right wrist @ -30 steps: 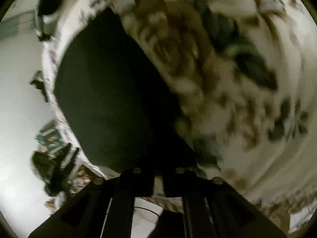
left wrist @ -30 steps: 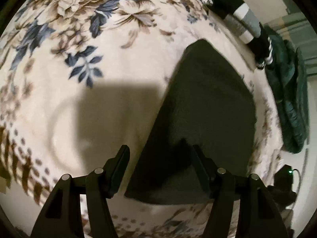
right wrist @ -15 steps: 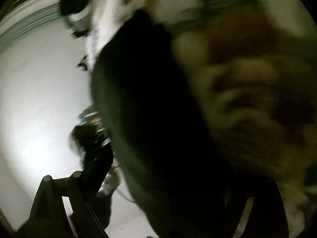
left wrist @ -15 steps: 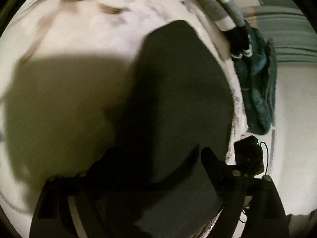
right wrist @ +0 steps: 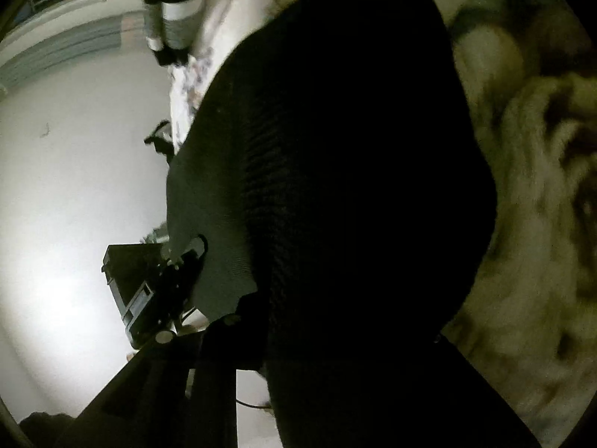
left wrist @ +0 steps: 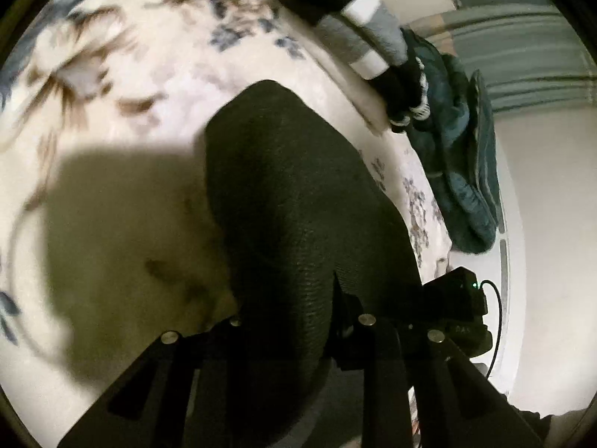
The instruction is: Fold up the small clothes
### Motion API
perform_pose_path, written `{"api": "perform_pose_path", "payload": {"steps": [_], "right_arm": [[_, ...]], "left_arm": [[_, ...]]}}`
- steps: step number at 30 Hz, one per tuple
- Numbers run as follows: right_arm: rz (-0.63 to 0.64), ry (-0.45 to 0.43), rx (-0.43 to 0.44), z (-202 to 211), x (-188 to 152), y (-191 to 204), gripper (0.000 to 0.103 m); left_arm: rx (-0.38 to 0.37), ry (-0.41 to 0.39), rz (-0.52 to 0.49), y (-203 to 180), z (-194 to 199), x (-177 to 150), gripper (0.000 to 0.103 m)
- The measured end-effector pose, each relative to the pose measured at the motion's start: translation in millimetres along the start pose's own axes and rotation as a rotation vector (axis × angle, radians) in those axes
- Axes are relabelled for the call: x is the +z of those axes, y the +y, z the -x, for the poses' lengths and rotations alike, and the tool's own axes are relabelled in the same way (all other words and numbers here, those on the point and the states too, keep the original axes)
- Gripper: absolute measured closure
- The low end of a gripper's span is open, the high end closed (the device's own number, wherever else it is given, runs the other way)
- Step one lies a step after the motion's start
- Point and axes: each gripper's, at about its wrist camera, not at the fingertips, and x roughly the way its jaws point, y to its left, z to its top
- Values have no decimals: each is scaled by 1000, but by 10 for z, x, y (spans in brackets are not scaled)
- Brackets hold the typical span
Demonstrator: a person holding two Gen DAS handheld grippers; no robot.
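Note:
A dark ribbed knit garment (left wrist: 298, 186) lies on the floral blanket (left wrist: 130, 74), its near edge lifted. My left gripper (left wrist: 291, 310) is closing, with a fold of the garment's near edge pinched between its jaws. In the right wrist view the same garment (right wrist: 335, 149) fills most of the picture and drapes over my right gripper (right wrist: 328, 328), whose jaws are also closing on the cloth. Only one of its fingers (right wrist: 224, 321) shows; the other is under the fabric. Each gripper's black body shows in the other's view, close beside it.
A black, white and grey striped piece (left wrist: 358, 26) lies at the blanket's far edge, with crumpled teal clothes (left wrist: 459, 156) beside it. The blanket's edge runs close to the garment, and pale floor (left wrist: 541, 224) lies beyond.
Both grippers opened wide, slid further onto the garment's near edge and closed on it. The cloth now stands raised between the left fingers and covers the right gripper.

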Motion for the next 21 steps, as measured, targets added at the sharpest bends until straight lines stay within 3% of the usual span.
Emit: {"api": "perform_pose_path", "payload": {"steps": [5,10,16,21], "right_arm": [[-8,-83,12,321,-74,431,79],[38,-186,10,807,160,1138,79],[104,-286,-1,1256,1041,1904,79],[134,-315,-21,1375,1994,2111,79]], "left_arm": [[6,22,-61,-403,261,401,83],[-18,15,-155,-929,464,1029,83],[-30,-31,-235,-1465,504,2131,83],[-3,-54,-263,-1540,194,3086,82]]}}
